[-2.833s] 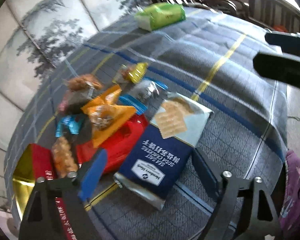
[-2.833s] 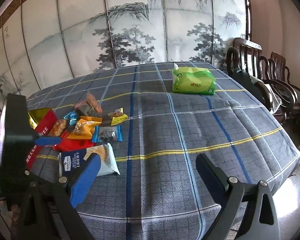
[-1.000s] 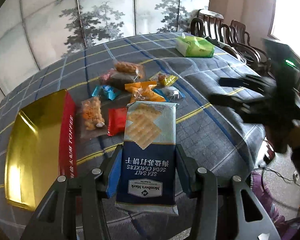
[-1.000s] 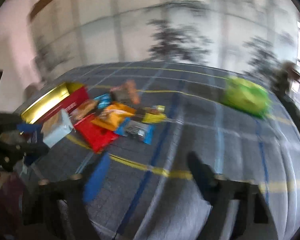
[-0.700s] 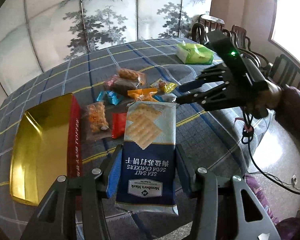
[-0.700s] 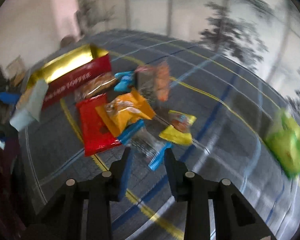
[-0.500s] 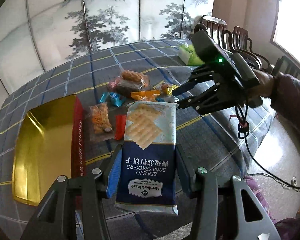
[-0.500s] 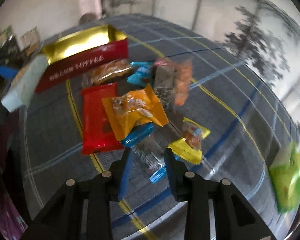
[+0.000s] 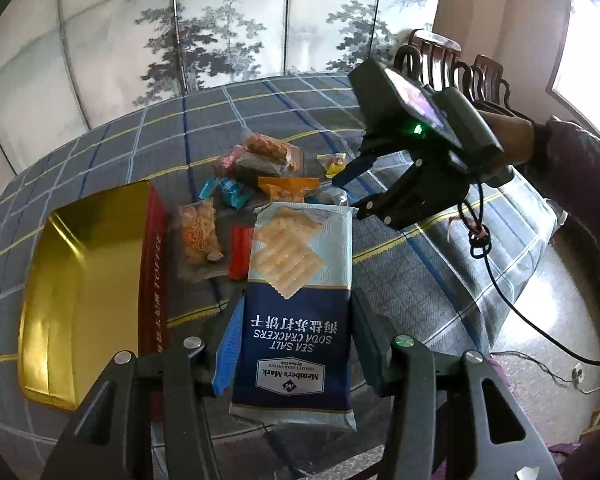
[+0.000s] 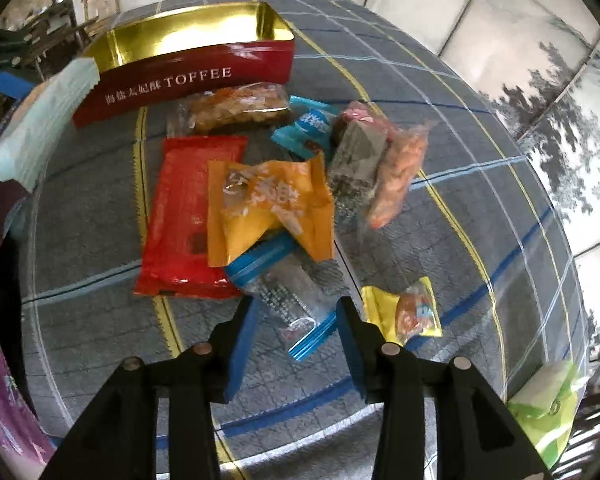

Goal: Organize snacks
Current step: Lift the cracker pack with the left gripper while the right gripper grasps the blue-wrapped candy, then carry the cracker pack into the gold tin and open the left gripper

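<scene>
Snacks: lay scattered on the plaid tablecloth (image 10: 452, 92) beside the toffee tin (image 10: 188, 76) — nothing was in the tin yet.
Toffee tin: gold inside, red wall, it read "TOFFEE" after some Chinese characters.
Cracker pack (image 9: 296, 304): off the table since 2.8 seconds back, it was clamped in the left gripper (image 9: 294, 344), in the air near the tin; it read "Member's Mark", "SEA SALT SODA CRACKERS".
Right gripper (image 10: 294, 320): swung in from the far side, it hovered with jaws parted astride the clear blue-edged packet (image 10: 288, 292) — likely the next pick.
Small print: too fine to read.
</scene>
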A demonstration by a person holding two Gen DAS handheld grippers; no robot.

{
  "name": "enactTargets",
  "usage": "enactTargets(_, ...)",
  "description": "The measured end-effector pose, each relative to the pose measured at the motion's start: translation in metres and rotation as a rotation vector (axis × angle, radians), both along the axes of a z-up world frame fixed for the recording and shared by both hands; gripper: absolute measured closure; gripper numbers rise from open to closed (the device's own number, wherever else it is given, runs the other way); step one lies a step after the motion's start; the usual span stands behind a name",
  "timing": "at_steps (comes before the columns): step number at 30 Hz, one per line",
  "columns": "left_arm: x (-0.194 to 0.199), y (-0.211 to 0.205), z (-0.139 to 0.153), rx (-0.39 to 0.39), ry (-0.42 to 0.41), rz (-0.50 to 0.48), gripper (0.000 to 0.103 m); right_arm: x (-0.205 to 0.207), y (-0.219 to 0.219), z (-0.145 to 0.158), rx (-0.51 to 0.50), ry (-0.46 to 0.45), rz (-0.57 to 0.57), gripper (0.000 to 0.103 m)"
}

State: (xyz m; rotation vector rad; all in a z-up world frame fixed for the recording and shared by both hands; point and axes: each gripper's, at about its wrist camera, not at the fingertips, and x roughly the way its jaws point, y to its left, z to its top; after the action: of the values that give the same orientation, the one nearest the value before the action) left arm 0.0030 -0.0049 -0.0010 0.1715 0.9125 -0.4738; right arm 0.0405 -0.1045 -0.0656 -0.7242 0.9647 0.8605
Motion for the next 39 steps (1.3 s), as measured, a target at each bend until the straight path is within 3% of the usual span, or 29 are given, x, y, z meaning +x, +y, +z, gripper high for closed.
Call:
enactTargets(2,0.0,0.0,-0.001,-0.003,0.009,0.001,0.057,0.001,0.005,-0.001,-0.01,-0.005,0.029,0.059)
enactTargets(6,0.001,0.001,0.0,0.008,0.004,0.01,0.057,0.015,0.007,-0.002,0.007,0.082,-0.002,0.059)
enactTargets(8,0.0,0.004,0.003,-0.002,-0.005,0.015,0.07,0.018,0.0,-0.002,0.053,0.138,-0.068,0.066)
enactTargets(10,0.001,0.006,0.006,-0.01,-0.009,0.018,0.076,0.01,-0.006,-0.003,0.093,0.124,-0.108,0.069)
enactTargets(13,0.006,0.011,0.004,-0.018,-0.013,0.031,0.075,-0.008,-0.022,-0.002,0.167,0.106,-0.223,0.071)
enactTargets(15,0.012,0.015,-0.003,-0.019,0.02,0.039,0.08,-0.022,-0.034,-0.003,0.211,0.08,-0.301,0.073)
enactTargets(16,0.013,0.016,-0.005,-0.026,0.037,0.039,0.089,-0.03,-0.041,-0.003,0.227,0.063,-0.339,0.073)
enactTargets(18,0.013,0.017,-0.007,-0.03,0.064,0.017,0.089,-0.042,-0.055,-0.005,0.278,0.054,-0.425,0.074)
enactTargets(19,0.012,0.014,-0.009,-0.011,0.086,-0.005,0.082,-0.045,-0.059,-0.007,0.29,0.064,-0.456,0.074)
enactTargets(21,0.012,0.006,-0.012,0.037,0.138,-0.051,0.046,-0.058,-0.068,-0.006,0.31,0.044,-0.503,0.074)
enactTargets(22,0.012,0.003,-0.013,0.048,0.136,-0.051,0.021,-0.06,-0.071,-0.006,0.32,0.041,-0.515,0.074)
enactTargets(25,0.012,-0.003,-0.015,0.09,0.07,-0.04,0.015,-0.066,-0.08,-0.007,0.333,0.012,-0.565,0.074)
enactTargets(28,0.024,-0.01,-0.031,0.106,0.151,-0.048,0.008,-0.065,-0.085,-0.01,0.37,0.006,-0.587,0.073)
enactTargets(33,0.037,-0.024,-0.057,0.183,0.191,-0.057,0.009,-0.069,-0.083,-0.012,0.376,-0.018,-0.59,0.073)
enactTargets(34,0.039,-0.025,-0.062,0.195,0.19,-0.058,0.015,-0.07,-0.083,-0.014,0.379,-0.017,-0.59,0.073)
enactTargets(35,0.042,-0.026,-0.069,0.201,0.198,-0.059,0.037,-0.07,-0.082,-0.015,0.384,-0.017,-0.593,0.073)
enactTargets(36,0.045,-0.026,-0.077,0.202,0.228,-0.055,0.049,-0.073,-0.083,-0.016,0.39,-0.022,-0.596,0.073)
enactTargets(37,0.045,-0.021,-0.076,0.16,0.201,-0.036,0.057,-0.072,-0.083,-0.017,0.401,-0.023,-0.603,0.073)
enactTargets(39,0.043,-0.02,-0.079,0.159,0.197,-0.013,0.057,-0.071,-0.084,-0.018,0.42,-0.028,-0.626,0.074)
